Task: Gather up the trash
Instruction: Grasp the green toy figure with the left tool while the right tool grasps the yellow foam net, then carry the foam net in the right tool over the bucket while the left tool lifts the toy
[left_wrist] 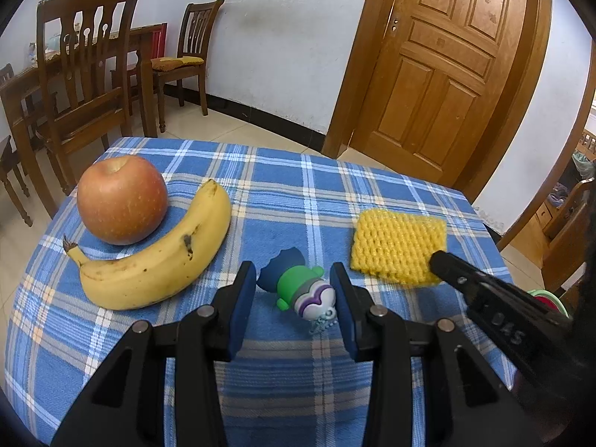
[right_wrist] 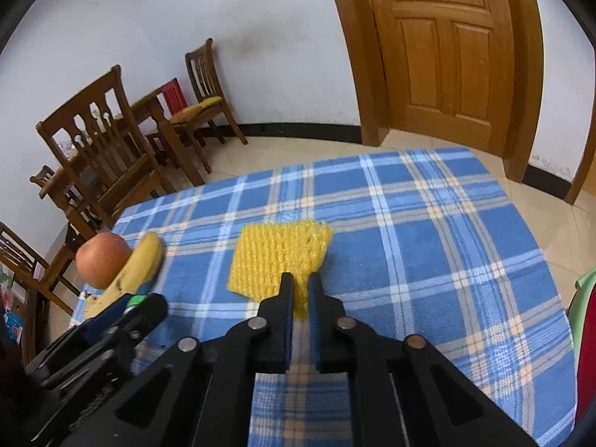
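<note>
A yellow foam fruit net (left_wrist: 398,246) lies on the blue plaid tablecloth (left_wrist: 283,193). In the right wrist view my right gripper (right_wrist: 300,283) is shut on the near edge of the yellow net (right_wrist: 279,257), which still rests on the cloth. My left gripper (left_wrist: 294,279) is open, its jaws on either side of a small green, purple and blue toy keychain (left_wrist: 301,290) lying on the cloth. The right gripper's finger (left_wrist: 458,275) shows in the left wrist view at the net's near corner.
An apple (left_wrist: 121,199) and a banana (left_wrist: 160,257) lie at the left of the table. Wooden chairs (left_wrist: 85,74) stand beyond the far left edge. A wooden door (left_wrist: 443,70) is behind. A green and red object (right_wrist: 585,320) sits off the right edge.
</note>
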The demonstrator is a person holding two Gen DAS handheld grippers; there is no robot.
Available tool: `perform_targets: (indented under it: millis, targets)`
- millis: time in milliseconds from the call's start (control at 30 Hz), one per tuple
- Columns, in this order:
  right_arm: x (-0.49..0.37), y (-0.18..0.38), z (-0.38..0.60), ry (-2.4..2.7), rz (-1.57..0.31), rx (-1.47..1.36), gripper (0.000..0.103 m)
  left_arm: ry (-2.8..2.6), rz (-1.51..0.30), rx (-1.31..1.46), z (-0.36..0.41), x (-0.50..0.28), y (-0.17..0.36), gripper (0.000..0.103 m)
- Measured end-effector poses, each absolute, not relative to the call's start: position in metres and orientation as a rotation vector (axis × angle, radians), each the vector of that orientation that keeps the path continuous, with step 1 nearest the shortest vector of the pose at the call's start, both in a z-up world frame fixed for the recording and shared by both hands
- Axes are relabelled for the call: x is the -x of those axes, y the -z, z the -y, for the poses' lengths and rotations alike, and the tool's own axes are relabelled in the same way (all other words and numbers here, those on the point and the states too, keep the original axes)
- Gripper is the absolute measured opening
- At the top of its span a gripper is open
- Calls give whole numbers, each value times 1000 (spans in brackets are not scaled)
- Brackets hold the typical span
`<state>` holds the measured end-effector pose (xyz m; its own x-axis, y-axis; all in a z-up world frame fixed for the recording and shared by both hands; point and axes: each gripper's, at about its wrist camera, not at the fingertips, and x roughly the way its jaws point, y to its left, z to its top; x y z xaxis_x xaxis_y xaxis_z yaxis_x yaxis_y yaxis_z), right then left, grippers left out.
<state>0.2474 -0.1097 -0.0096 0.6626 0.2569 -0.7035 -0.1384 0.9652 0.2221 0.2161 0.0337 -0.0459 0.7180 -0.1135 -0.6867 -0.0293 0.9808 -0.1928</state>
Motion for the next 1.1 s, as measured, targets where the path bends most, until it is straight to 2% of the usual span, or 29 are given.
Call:
perform_targets:
  millis: [533, 1100]
  targets:
    - [-178, -39, 160, -160, -643, -248, 9, 87, -749, 178, -27, -209, 38, 41]
    - [-96, -54, 256, 99, -564, -256, 9, 166, -750, 118, 2, -200, 35, 41]
